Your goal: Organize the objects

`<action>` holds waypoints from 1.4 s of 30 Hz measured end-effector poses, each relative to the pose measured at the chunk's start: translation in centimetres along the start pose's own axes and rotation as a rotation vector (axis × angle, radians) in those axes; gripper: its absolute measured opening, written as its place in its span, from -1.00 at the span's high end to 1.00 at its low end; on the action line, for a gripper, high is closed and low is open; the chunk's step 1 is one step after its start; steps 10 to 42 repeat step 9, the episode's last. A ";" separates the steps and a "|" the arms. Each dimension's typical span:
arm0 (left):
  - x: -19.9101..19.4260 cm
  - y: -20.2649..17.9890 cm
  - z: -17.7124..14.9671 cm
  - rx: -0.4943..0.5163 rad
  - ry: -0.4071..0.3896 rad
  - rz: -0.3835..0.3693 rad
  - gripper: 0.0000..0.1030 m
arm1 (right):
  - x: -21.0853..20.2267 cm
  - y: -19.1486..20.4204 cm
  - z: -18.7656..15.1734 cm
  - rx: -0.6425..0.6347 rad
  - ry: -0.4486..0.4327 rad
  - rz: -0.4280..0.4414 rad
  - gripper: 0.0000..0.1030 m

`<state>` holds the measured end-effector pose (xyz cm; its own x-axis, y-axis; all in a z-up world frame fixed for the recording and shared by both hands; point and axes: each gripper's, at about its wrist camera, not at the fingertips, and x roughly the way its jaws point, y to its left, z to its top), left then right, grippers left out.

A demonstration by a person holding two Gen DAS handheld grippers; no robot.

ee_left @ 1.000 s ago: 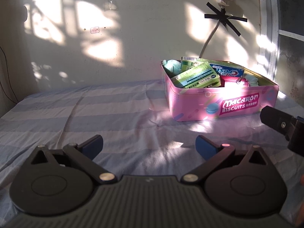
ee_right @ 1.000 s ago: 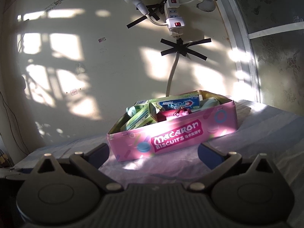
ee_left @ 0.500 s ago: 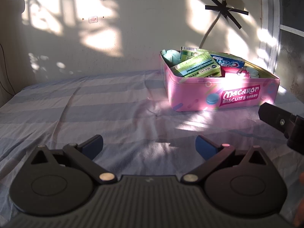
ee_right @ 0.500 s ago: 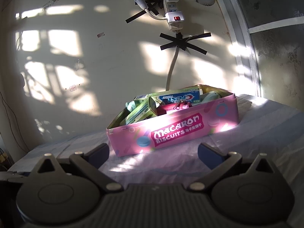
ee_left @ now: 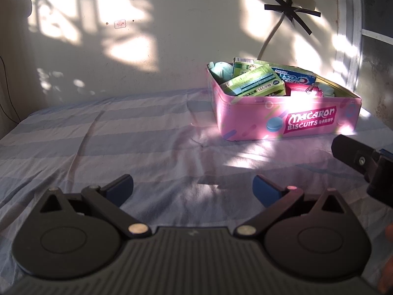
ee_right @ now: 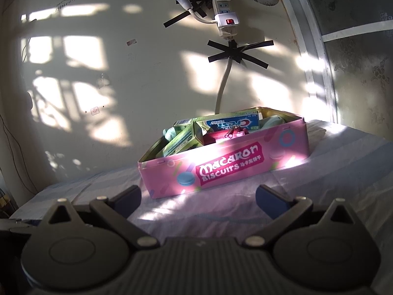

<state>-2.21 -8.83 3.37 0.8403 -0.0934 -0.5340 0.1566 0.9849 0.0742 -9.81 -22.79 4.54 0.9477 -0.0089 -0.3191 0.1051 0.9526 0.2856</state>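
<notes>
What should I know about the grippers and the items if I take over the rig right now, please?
Left gripper: open, holding nothing, low over the striped bedsheet.
Right gripper: open, holding nothing, facing the pink Macaron Biscuits tin from just short of it.
The tin sits on the sheet near the wall, lid off, already holding a green carton, a Crest toothpaste box, a red zip pouch and pale teal items.
Done: these things are in the tin; no loose item shows on the sheet in either view.
Left: possibly nothing. The lid is not in view.
</notes>
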 end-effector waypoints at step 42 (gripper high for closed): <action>-0.2 -0.3 -0.2 0.020 -0.017 -0.025 -1.00 | -0.1 0.0 -0.3 -0.008 0.004 -0.001 -1.00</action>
